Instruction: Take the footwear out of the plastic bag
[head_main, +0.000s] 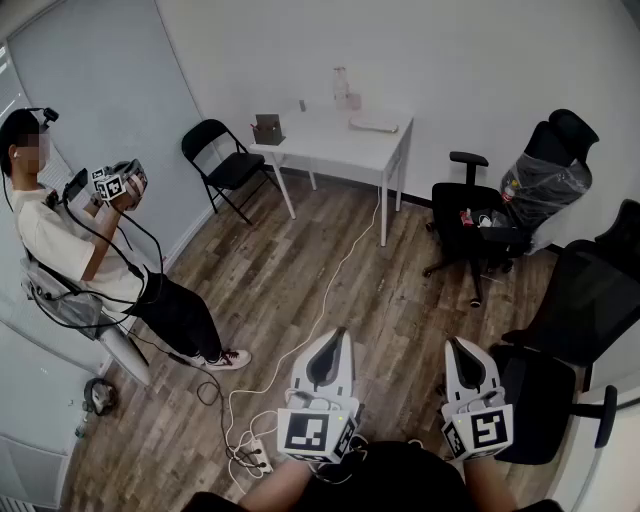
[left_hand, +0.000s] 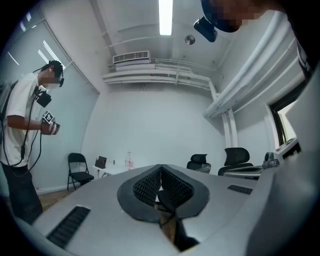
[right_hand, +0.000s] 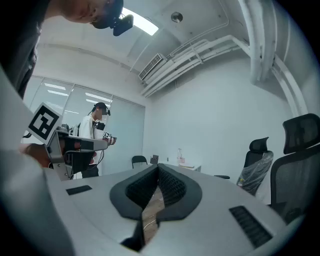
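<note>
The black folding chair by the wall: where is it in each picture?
Head view: the black metal folding chair is upper left, by the wall, left of the white rectangular table.
Left gripper view: chair small, low on the left; table to its right.
Right gripper view: chair tiny, just left of centre; table to its right.
Shared landmark: that table.

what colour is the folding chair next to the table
The folding chair is black, seen best in the head view.
</note>
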